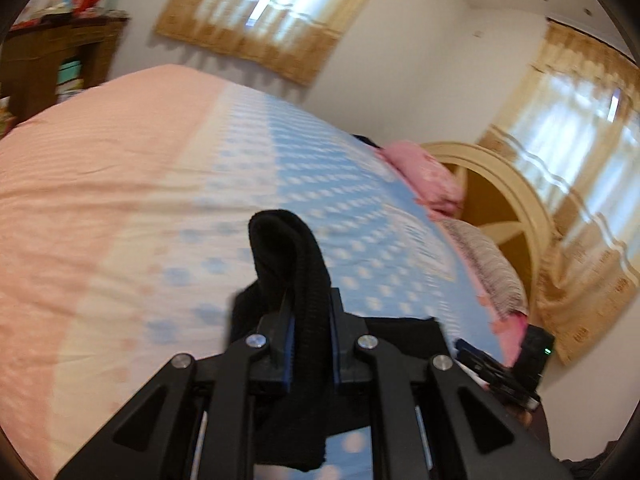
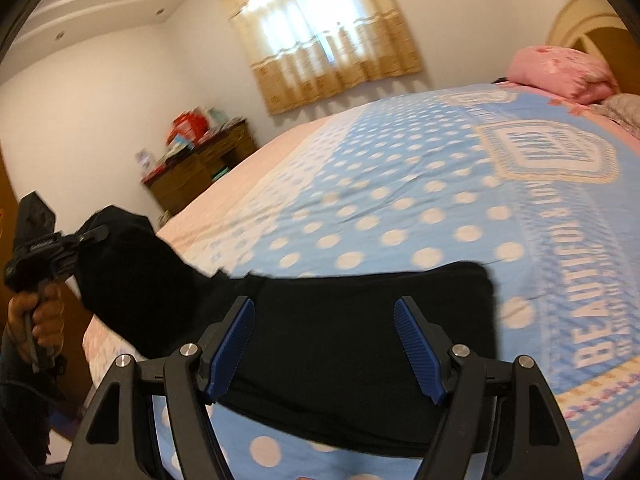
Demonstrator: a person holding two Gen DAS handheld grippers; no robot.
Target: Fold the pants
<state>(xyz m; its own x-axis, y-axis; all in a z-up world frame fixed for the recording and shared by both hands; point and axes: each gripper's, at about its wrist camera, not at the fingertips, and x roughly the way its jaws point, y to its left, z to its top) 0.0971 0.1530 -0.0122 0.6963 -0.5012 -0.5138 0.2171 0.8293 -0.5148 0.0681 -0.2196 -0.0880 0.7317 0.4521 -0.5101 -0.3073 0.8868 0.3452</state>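
The black pants [image 2: 340,352] lie partly folded on the blue dotted bedspread [image 2: 400,208]. My left gripper [image 1: 312,320] is shut on one end of the black pants [image 1: 292,256] and holds it lifted above the bed. In the right wrist view the left gripper [image 2: 86,236] shows at the far left with the cloth hanging from it. My right gripper [image 2: 324,344] is open and empty, its blue pads [image 2: 232,348] hovering over the flat part of the pants.
A pink pillow [image 2: 564,72] and a grey one [image 1: 488,268] lie at the head of the bed by the wooden headboard [image 1: 500,200]. A brown dresser [image 2: 200,172] stands beyond the bed's far side. Curtained windows [image 2: 320,36] line the walls.
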